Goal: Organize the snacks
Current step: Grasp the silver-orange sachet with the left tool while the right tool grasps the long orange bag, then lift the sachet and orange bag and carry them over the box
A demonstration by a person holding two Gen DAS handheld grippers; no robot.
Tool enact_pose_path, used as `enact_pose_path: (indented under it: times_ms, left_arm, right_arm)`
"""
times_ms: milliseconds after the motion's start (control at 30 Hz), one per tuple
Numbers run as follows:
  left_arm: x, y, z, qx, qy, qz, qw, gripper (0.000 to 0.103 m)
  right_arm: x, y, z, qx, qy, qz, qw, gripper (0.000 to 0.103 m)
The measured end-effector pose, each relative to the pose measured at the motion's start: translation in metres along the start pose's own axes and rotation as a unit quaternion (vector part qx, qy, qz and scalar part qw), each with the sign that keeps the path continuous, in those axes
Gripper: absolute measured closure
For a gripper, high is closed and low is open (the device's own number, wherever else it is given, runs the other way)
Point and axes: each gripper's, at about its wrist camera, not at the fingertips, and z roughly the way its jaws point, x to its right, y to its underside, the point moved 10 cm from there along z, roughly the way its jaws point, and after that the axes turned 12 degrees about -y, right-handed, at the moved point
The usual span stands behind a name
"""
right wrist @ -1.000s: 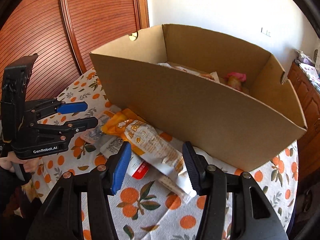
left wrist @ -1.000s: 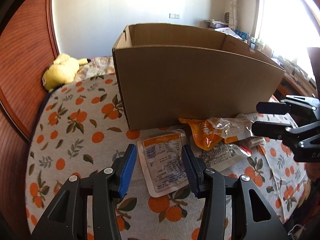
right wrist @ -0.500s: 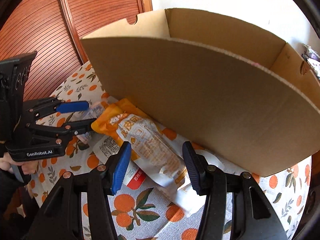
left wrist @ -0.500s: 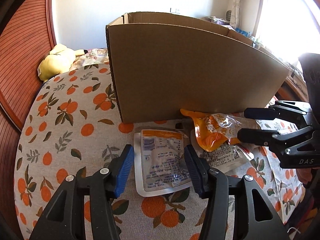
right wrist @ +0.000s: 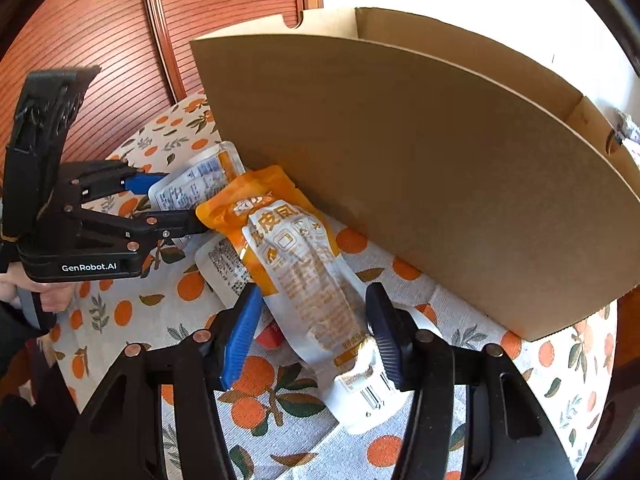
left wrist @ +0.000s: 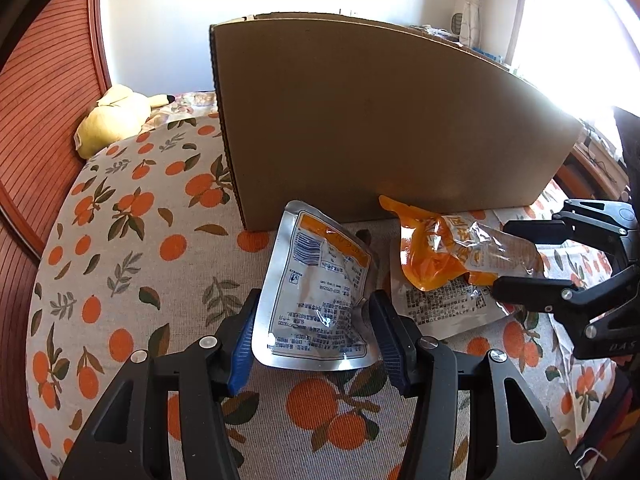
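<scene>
A silver snack pouch with an orange band (left wrist: 320, 292) lies between the fingers of my open left gripper (left wrist: 314, 340), its far end tilted up. An orange and clear snack bag (right wrist: 296, 264) lies between the fingers of my open right gripper (right wrist: 310, 332); it also shows in the left wrist view (left wrist: 452, 256). Under it lie another silver pouch (left wrist: 444, 304) and a white packet (right wrist: 360, 392). A large cardboard box (left wrist: 380, 128) stands just behind the snacks; its inside is hidden.
The table wears an orange-print cloth (left wrist: 120, 240). A yellow plush toy (left wrist: 112, 120) lies at the far left edge. Red-brown wood panelling (right wrist: 120, 40) stands behind. The left gripper (right wrist: 160, 208) shows in the right wrist view.
Both grippers have dropped lower and moved forward, so each snack now lies between its fingers. The silver pouch's far end has tipped up.
</scene>
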Motion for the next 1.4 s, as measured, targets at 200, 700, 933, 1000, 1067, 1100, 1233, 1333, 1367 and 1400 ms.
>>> enact_pose_path:
  times_ms: [200,700,933,1000,1067,1100,1233,1333,1367,1400]
  left_arm:
    - [0.004,-0.001,0.002,-0.001,0.003,0.008,1.0,0.048]
    - [0.001,0.009,-0.02,0.019,0.013,0.016,0.9996,0.065]
    - [-0.007,0.015,-0.038,0.039,0.019,0.001,0.999,0.066]
    - [-0.007,0.016,-0.043,0.044,0.02,0.0,0.9988,0.066]
    - [-0.007,0.018,-0.049,0.05,0.018,0.003,0.9986,0.066]
    - [-0.006,0.018,-0.052,0.052,0.017,0.004,0.9985,0.066]
    - [-0.007,0.018,-0.058,0.061,0.016,0.0,0.998,0.066]
    - [-0.006,0.017,-0.064,0.068,0.019,-0.002,0.9975,0.066]
    - [-0.006,0.016,-0.066,0.071,0.02,-0.001,0.9973,0.066]
    - [-0.005,0.016,-0.071,0.074,0.02,-0.001,0.9971,0.066]
  right_arm:
    - [-0.003,-0.01,0.011,0.001,-0.002,-0.001,1.0,0.042]
    - [-0.021,-0.001,0.023,-0.022,-0.031,-0.003,0.999,0.045]
    - [-0.027,0.001,0.01,0.007,-0.016,-0.002,1.0,0.063]
    - [-0.03,0.003,0.007,0.018,-0.013,-0.003,1.0,0.064]
    - [-0.032,0.003,0.002,0.03,-0.005,-0.003,1.0,0.064]
    - [-0.033,0.004,-0.001,0.038,-0.003,-0.004,0.999,0.064]
    - [-0.041,0.002,-0.019,0.071,-0.004,-0.003,0.997,0.064]
    - [-0.045,0.002,-0.034,0.09,-0.002,-0.002,0.996,0.064]
    - [-0.047,0.002,-0.038,0.095,-0.001,-0.001,0.995,0.064]
    - [-0.048,0.004,-0.044,0.101,-0.001,0.001,0.995,0.064]
